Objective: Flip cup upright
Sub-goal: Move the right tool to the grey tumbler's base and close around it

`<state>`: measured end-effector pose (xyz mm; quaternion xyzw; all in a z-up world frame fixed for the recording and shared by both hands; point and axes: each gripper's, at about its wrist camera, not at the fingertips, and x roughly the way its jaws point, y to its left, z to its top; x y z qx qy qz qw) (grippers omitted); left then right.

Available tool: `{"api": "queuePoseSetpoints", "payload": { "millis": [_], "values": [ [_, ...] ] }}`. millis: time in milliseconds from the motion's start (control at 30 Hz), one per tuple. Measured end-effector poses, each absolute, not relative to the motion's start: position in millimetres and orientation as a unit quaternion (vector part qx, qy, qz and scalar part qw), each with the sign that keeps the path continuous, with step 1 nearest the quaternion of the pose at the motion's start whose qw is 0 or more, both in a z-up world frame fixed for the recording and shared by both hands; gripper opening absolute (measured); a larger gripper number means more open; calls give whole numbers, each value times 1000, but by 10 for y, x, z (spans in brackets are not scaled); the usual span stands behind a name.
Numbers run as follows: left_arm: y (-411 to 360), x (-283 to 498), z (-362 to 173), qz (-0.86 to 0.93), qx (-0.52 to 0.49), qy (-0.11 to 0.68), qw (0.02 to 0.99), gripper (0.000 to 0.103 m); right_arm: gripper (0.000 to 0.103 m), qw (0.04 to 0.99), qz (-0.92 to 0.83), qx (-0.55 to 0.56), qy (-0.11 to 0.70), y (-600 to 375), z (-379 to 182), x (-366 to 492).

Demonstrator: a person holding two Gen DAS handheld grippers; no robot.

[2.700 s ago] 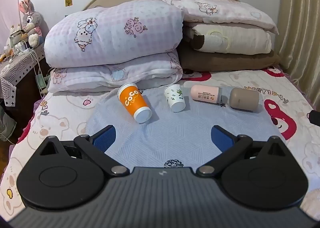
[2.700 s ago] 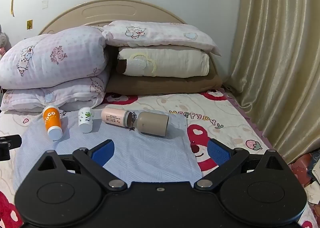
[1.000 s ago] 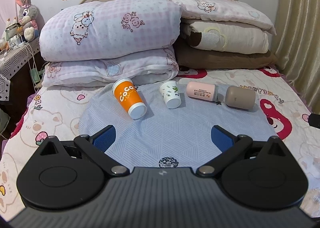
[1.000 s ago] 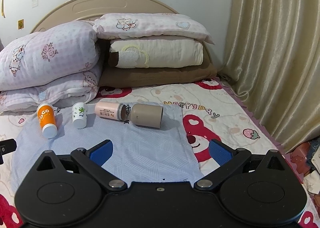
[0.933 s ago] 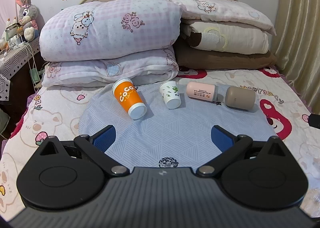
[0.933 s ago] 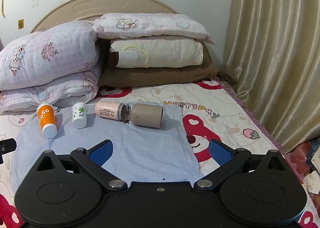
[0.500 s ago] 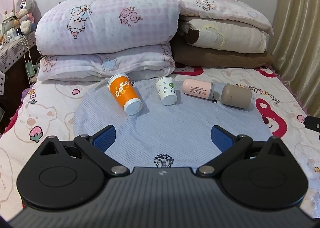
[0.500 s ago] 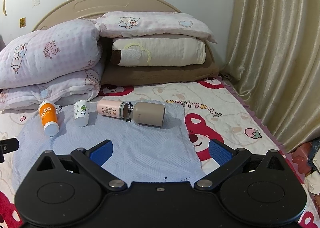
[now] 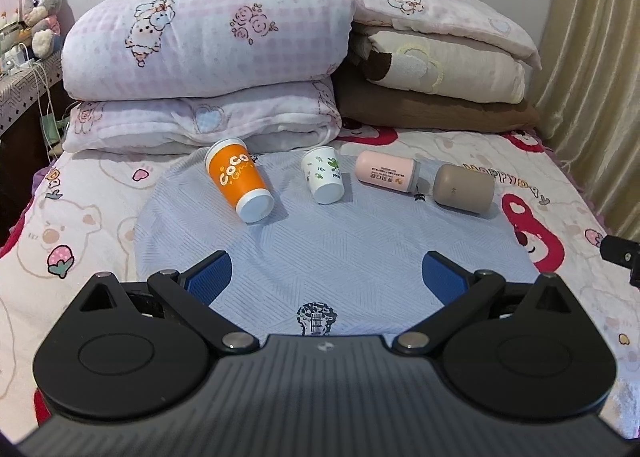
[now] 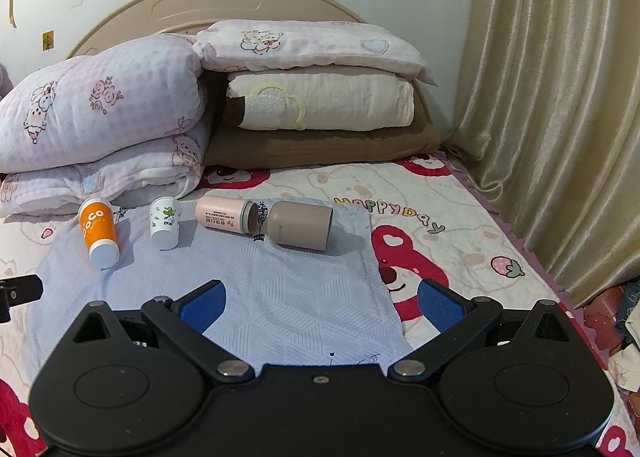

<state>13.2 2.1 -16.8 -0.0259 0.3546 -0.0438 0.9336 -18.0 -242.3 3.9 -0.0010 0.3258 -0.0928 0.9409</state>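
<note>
Left gripper (image 9: 326,272): spread wide, nothing between the blue pads, level above the near part of the blue cloth, pointing toward the headboard.
Right gripper (image 10: 319,305): also spread wide, nothing held, level above the cloth's near right part, aimed at the pillows; a black bit of it shows at the right edge of the left wrist view.
Blue cloth (image 9: 352,241): laid flat on the cartoon bedsheet (image 9: 60,225), four containers in a row along its far edge.
Orange cup (image 9: 239,185): "COCO" print, lying tipped on its side, white base toward the camera, mouth toward the pillows; leftmost in the row, well ahead of the left gripper.
Small white cup (image 9: 323,179): leaf print, tipped the same way, base toward the camera, just right of the orange cup, apart from it.
Pink bottle (image 10: 226,214): on its side, open end facing the taupe cup.
Taupe cup (image 10: 301,225): on its side, rightmost, close beside the pink bottle; touching or not, cannot tell.
Pillows (image 9: 208,29): stacked behind the row against the headboard.
Curtain (image 10: 560,97): hangs at right.
Plush rabbit (image 9: 40,5): far left, on a side table.
</note>
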Motion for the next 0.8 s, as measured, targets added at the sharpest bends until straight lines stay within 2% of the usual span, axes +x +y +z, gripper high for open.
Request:
{"api": "queuePoseSetpoints", "payload": {
  "millis": [367,567,667,800],
  "values": [
    [32,445,-237,-86,6,393,915,103,103,946,-79,4,313,-2468,30,-144],
    [-113,885,-87,-132,71,369,917,102,103,933,19,135,333,-2863,-46,167],
    [-321,1121,-74,-162,123,354,913,102,102,913,32,183,364,-3019,-128,420],
    [-611,1431,-140,-213,138,343,904,102,100,885,49,224,404,-3128,-224,735]
  ]
}}
